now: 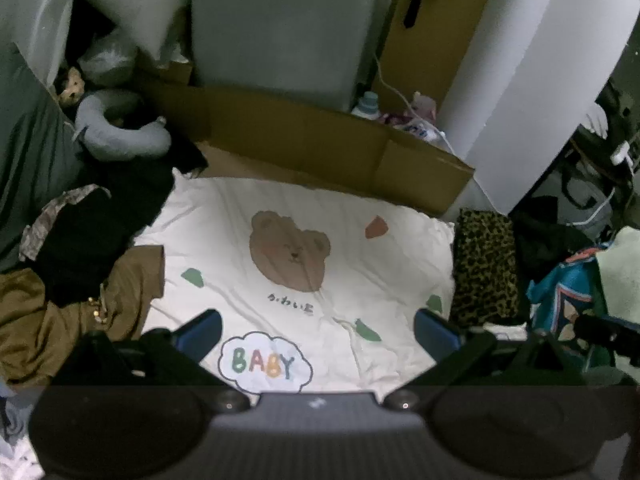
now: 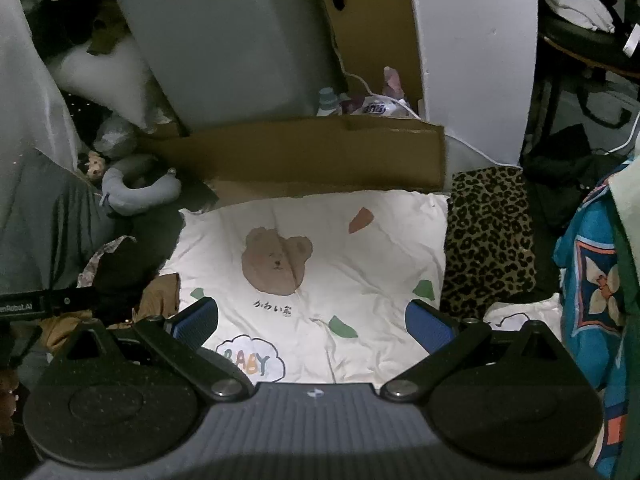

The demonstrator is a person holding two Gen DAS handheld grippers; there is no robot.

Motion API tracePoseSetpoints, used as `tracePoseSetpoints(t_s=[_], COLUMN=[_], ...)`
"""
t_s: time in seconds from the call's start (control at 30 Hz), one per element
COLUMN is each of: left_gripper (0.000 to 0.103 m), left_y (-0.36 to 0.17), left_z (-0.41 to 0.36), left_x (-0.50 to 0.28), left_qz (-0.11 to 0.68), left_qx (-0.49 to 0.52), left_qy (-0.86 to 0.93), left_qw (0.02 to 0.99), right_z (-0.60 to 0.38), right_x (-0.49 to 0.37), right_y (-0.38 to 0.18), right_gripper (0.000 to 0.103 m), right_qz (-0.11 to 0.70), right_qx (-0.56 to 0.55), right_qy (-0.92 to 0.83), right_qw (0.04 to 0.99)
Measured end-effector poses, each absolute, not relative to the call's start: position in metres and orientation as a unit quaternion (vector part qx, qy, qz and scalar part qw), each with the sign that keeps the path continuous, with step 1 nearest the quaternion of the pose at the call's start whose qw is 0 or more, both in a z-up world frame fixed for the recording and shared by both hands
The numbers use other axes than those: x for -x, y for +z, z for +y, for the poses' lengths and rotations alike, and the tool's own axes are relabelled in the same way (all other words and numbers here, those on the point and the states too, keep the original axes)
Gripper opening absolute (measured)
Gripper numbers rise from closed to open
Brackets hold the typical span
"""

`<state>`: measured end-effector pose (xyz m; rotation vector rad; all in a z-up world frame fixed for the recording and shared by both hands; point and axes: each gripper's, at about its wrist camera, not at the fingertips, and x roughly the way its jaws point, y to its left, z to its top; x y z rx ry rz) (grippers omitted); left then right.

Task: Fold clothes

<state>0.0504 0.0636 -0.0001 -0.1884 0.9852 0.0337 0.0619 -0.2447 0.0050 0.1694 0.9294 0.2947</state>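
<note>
The white bedsheet (image 1: 304, 216) carries a brown bear face, a cloud reading "BABY" (image 1: 264, 362) and a short line of Japanese script. Both claws hover above it, pointing down – the left claw (image 1: 318, 332) spread wide and empty, the right claw (image 2: 312, 322) likewise. Clothes lie at either edge – a brown garment (image 1: 132, 280) left, a folded leopard-print garment (image 2: 490, 236) right.

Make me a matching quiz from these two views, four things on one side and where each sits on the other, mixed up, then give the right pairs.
Things:
1. bear sheet
2. leopard cloth
3. brown garment
4. cardboard

Places:
A. left of the sheet
B. beyond the sheet's far edge
C. spread in the middle, below both open claws
D. right of the sheet

Pairs: 1-C, 2-D, 3-A, 4-B
</note>
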Motion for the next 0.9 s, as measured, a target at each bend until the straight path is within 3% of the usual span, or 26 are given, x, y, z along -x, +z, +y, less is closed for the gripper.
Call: tracePoseSetpoints(t_s=[0.9], left_gripper=[0.103], left_y=[-0.018], left_z=[-0.002], left_x=[-0.033], left_qz=[0.440], left_qx=[0.058], left_qy=[0.062], left_qw=[0.894], right_z=[-0.270], right_x=[-0.053], right_y=[0.004], right_gripper=[0.103], right_qz=[0.436], right_qx=[-0.055], right_qy=[0.109], right_qw=[0.892])
